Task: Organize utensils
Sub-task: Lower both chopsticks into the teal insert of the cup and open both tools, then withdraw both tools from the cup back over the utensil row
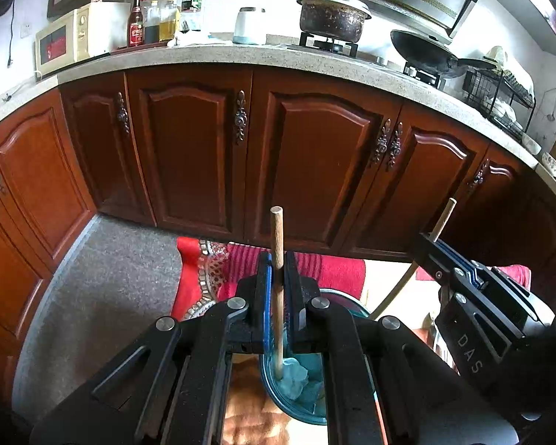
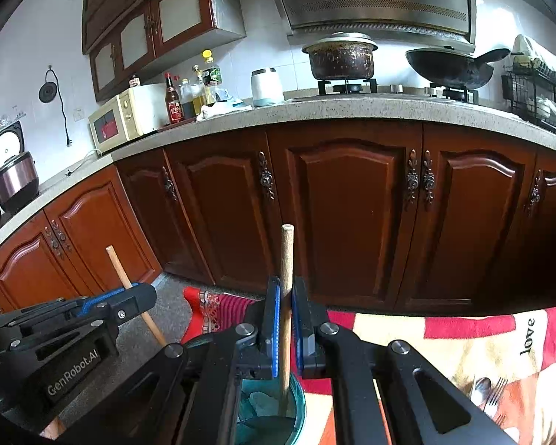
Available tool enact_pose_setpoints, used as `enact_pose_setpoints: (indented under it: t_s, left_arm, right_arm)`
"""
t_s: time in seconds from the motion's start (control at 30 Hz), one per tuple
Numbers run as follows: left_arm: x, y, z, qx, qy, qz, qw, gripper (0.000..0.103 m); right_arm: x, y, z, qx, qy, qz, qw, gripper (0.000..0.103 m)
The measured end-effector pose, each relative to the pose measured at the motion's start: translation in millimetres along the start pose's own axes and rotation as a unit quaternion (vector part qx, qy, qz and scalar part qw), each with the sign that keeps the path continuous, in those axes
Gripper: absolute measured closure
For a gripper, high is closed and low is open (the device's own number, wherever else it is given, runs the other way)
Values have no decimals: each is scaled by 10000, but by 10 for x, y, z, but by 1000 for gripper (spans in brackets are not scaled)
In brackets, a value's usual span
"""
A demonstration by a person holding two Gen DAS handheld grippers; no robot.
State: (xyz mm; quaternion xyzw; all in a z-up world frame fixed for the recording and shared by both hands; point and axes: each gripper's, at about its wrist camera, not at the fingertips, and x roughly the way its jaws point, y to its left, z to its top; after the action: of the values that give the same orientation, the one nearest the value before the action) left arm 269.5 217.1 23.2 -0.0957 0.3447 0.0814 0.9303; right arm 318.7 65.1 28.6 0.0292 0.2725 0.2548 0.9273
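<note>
My left gripper (image 1: 278, 264) is shut on a round wooden utensil handle (image 1: 277, 230) that stands upright. The handle's lower end reaches into a teal glass cup (image 1: 302, 389) below the jaws. My right gripper (image 2: 286, 286) is shut on a second wooden handle (image 2: 287, 252), whose lower end also dips into the teal cup (image 2: 274, 408). Each gripper shows in the other's view: the right gripper (image 1: 428, 240) with its stick (image 1: 444, 217), and the left gripper (image 2: 144, 292) with its stick (image 2: 116, 265). What the handles end in is hidden.
The cup stands on a red, white and orange patterned cloth (image 2: 482, 337). A metal spoon and fork (image 2: 490, 393) lie on the cloth at the right. Dark wooden cabinet doors (image 1: 315, 163) and a stone counter (image 1: 218, 57) with bottles, pot and wok lie ahead.
</note>
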Motion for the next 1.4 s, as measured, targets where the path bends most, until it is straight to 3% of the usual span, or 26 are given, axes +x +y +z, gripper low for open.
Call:
enact_pose_setpoints:
  t_s: [0.27,0.33,0.4,0.43,0.5,0.67,0.8,0.87,0.93,1.0,1.2,1.4]
  left_arm:
    - [128,-14,-75,58,195,-18,9998,94]
    - [111,-15,-98,69,185,-7,9998,78]
    - [44,-29,-126,100,62,-10,9999,63]
    - [13,-32,-135,124,-9,42,9999,58]
    - [-54,-33,-163,181,-96,61,9998,51]
    - [-267,-3,-254,57,-116,-21,9999,51]
    - [-597,-47,-417,-15,-179,-29,9998,51]
    - [-767,-84,-509,-52,-198,-57,9998,45]
    - [-975,-162,-671,-67,-253,8,9997,32]
    - [-1171,-266,-870,-76,-298,45,9995,25]
    - [-1499,-702,-1459,267,-95,70,9996,24]
    - [-1635,-1053,-1779,455,23,101,9989,24]
  right_arm:
    - [14,-36,-24,58,62,32,10000,98]
    - [2,-40,-19,70,81,16,9999,91]
    - [-58,-54,-16,86,-8,-26,10000,53]
    - [-100,-58,-13,89,-86,-103,9999,51]
    - [-184,-86,-14,89,-128,-110,9998,50]
    - [-476,-175,-43,160,-148,-167,9996,50]
    - [-936,-314,-113,245,-218,-302,9990,50]
    - [-1189,-408,-178,347,-237,-344,9985,50]
    - [-1516,-525,-301,498,-275,-419,9975,42]
    - [-1841,-642,-458,614,-341,-546,9960,23]
    - [-2658,-1051,-1146,922,-151,-930,9913,20]
    - [-2999,-1359,-1622,931,211,-1228,9878,20]
